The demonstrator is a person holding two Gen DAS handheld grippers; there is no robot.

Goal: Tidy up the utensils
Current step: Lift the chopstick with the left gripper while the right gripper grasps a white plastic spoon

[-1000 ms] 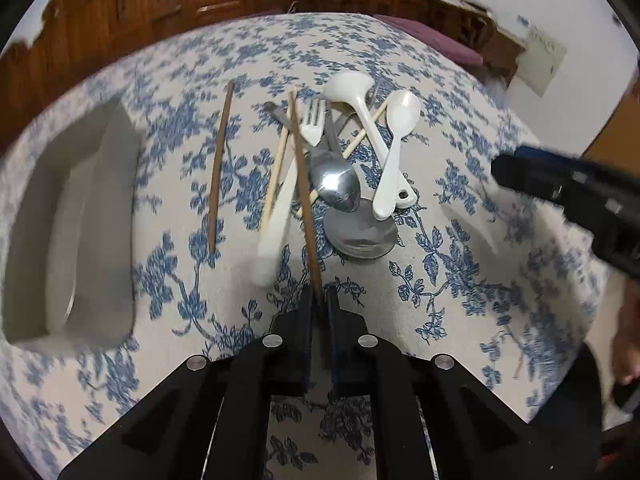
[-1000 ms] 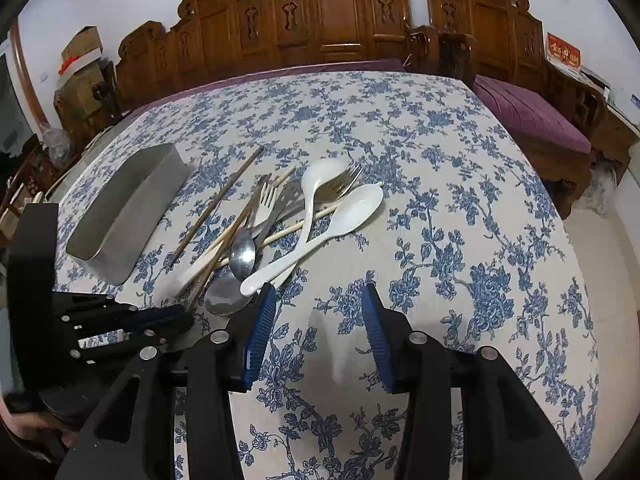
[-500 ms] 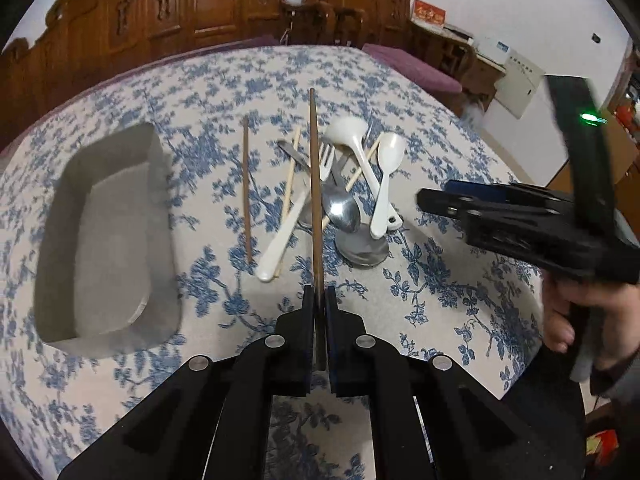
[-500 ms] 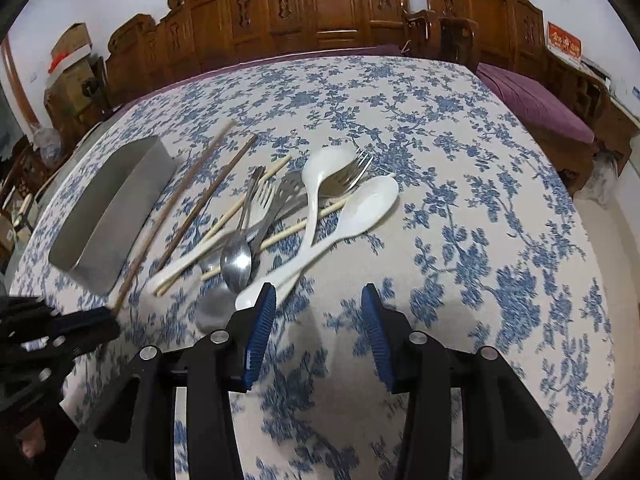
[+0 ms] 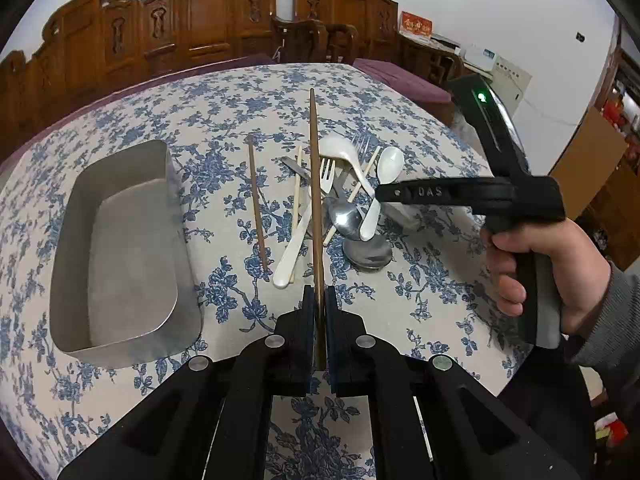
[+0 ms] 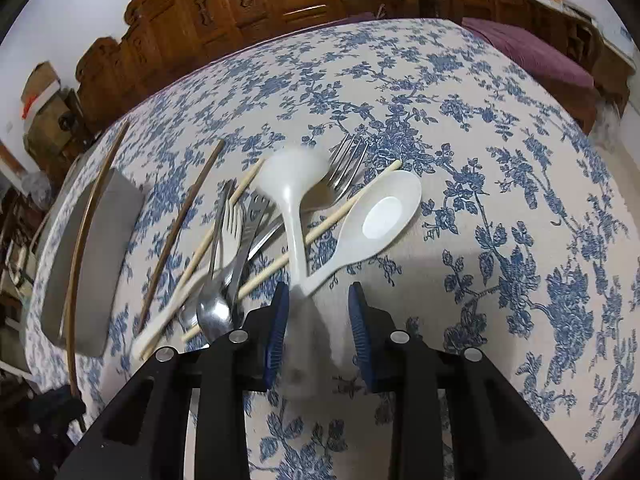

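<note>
At nine o'clock from the pile sits the metal tray (image 5: 120,248). My left gripper (image 5: 319,300) pinches a dark chopstick (image 5: 315,184) pointing toward twelve, lifted over the tablecloth (image 5: 420,292). A second dark chopstick (image 5: 256,200) lies between tray and pile. At three o'clock my right gripper (image 6: 318,312) stands wide, framing the white spoon handles (image 6: 308,280).

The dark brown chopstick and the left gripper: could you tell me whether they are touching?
Touching. The left wrist view shows the left gripper shut on the dark brown chopstick, whose near end sits pinched between both fingers with no gap.
</note>
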